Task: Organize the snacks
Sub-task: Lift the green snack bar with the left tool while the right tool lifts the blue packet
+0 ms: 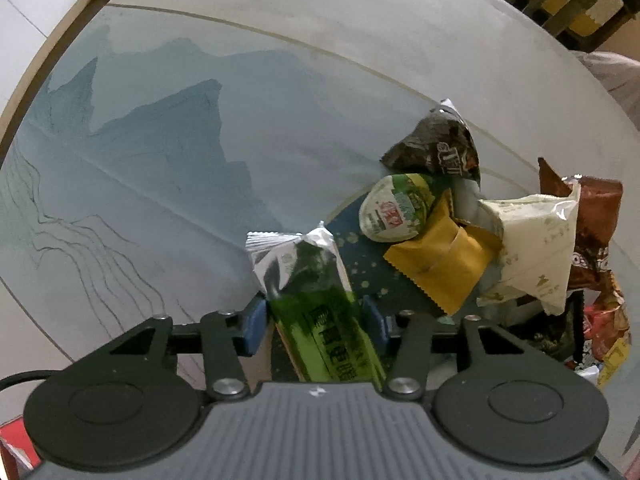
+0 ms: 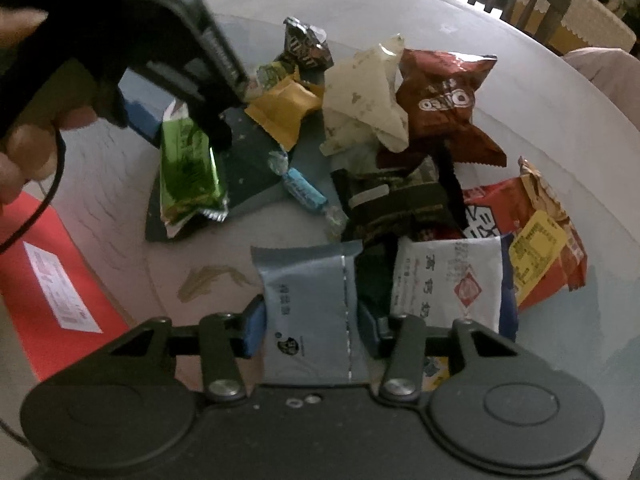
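Had my left tool (image 1: 315, 322) clamped across the green snack packet (image 1: 320, 320) and my right tool (image 2: 312, 326) clamped on the grey-blue packet (image 2: 308, 312), both over the desk (image 1: 360, 40) (light, crinkly, slippery foil, so mid-body grips seemed safest).

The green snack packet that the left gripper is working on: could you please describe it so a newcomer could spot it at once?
On the round table, look at the left edge of the snack pile, beside the mustard-yellow packet. There the green snack packet stands between the pads of the left gripper. It is the only bright green, glossy, long wrapper there, with crimped silver ends.
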{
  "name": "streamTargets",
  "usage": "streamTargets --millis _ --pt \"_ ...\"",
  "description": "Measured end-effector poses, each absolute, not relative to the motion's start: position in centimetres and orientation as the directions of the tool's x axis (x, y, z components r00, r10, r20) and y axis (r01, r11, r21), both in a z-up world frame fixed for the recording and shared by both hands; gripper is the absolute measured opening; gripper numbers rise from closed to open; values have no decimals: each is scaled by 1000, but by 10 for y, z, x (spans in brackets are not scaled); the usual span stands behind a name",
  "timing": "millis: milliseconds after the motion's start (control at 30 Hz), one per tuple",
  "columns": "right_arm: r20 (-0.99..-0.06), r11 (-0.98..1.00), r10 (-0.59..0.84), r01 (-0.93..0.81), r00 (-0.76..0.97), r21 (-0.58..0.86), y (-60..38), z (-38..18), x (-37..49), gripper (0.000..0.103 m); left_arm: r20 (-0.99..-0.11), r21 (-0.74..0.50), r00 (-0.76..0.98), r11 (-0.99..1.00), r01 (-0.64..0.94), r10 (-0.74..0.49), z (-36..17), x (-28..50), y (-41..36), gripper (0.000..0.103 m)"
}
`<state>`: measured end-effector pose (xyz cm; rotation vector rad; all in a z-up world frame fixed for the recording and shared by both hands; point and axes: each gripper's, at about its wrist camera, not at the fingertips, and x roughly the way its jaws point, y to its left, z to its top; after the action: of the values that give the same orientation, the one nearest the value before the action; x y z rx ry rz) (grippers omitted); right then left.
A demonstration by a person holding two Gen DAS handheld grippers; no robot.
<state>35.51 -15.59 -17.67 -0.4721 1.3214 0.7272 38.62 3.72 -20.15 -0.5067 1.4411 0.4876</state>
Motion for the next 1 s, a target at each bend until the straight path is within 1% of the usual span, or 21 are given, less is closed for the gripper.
streamTargets --millis 133,400,500,700,1000 --pt "-970 715 228 -692 89 105 -162 -167 358 47 -996 -49 94 800 -598 9 -196 376 47 46" --pt "-962 768 222 -636 160 72 -180 -139 357 47 -989 -101 147 816 -569 -19 -182 356 57 45" --pt "-956 792 214 -608 202 49 -186 -122 353 47 -982 -127 185 825 -550 -28 -158 347 61 43" --pt "-937 829 211 -559 278 21 -194 -93 339 47 -965 -173 256 851 -497 -46 -131 334 60 42" --pt "-911 852 235 -523 339 26 -192 -56 304 47 -940 -222 329 889 -399 -87 -78 306 62 42"
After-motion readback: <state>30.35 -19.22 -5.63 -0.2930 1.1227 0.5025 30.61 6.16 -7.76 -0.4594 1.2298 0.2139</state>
